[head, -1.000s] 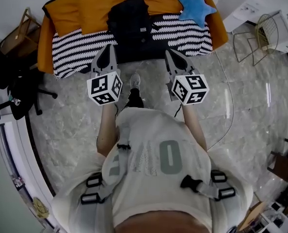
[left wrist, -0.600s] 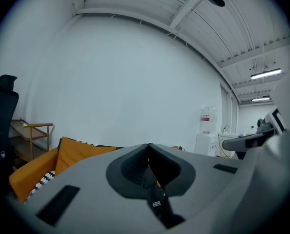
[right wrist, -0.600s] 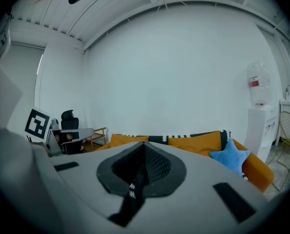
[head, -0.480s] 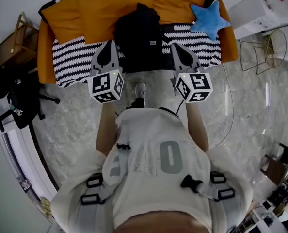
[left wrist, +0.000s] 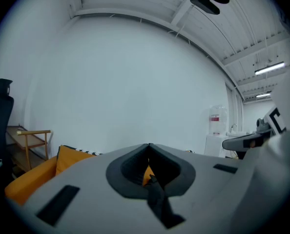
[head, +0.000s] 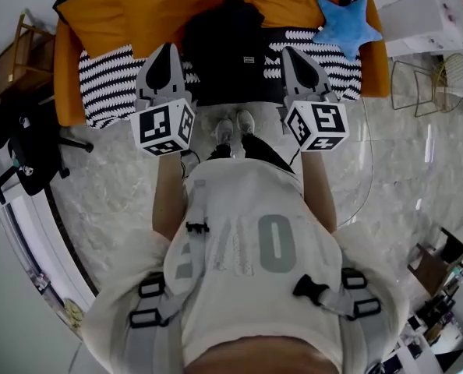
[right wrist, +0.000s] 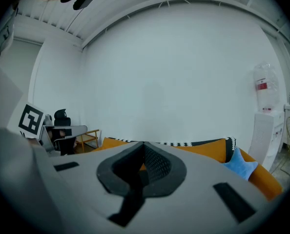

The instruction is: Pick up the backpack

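**Both grippers closed, flanking the backpack on the sofa**

From the head view I look down on a black backpack (head: 230,49). It stands on the seat of an orange sofa (head: 99,18), on a black-and-white striped blanket (head: 107,84), with its top against the orange back cushions. It sits near the middle of the seat. A blue star-shaped cushion (head: 344,23) lies well to its right, at the sofa's far end.

My left gripper (head: 167,47) shows just left of the backpack, over the striped blanket, and my right gripper (head: 288,51) just right of it. The bag lies between the two. From above I cannot tell whether either tip touches the bag.

In each gripper view the two jaws meet at their tips with nothing held between them, so both tools are closed and empty. Through the gap behind the tips I see only a sliver of orange cushion. Beyond the jaws both views show a plain white wall, and the right gripper view also shows the top edge of the sofa back and the blue cushion off to the right.

My shoes (head: 234,128) stand on the marbled floor (head: 99,201), just short of the sofa's front edge. A black office chair (head: 25,150) sits to the left of the sofa, and a wire-frame side table (head: 438,80) to the right.
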Demonstrator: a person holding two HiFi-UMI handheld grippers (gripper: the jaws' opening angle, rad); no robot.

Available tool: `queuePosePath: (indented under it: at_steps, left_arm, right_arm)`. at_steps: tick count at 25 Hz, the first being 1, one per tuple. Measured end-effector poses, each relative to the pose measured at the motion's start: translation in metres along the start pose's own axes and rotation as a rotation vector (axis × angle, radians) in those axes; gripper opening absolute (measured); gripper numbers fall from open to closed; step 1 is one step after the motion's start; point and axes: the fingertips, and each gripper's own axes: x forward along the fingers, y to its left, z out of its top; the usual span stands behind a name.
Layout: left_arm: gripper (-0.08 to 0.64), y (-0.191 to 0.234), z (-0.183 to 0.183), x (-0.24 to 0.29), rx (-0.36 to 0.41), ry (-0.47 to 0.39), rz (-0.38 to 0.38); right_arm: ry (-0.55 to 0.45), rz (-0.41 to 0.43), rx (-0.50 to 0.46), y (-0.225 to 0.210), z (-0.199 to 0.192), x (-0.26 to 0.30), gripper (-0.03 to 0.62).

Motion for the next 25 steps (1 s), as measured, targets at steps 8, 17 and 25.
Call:
queuePosePath:
  at_steps: [8,17,25]
  left_arm:
    - [0.020,0.010,0.022,0.001,0.002,-0.069,0.069]
    - [0.237,0.014,0.034,0.011,-0.048,-0.145,0.014]
    - [0.397,0.022,0.039,0.021,-0.110,-0.193,0.012]
  right_arm:
    - [-0.031,0.017,0.000,-0.007,0.013,0.011,0.006]
    - [-0.087,0.030,0.067,-0.018,0.029,0.023,0.277]
    - [-0.089,0.042,0.099,-0.037,0.036,0.025,0.419]
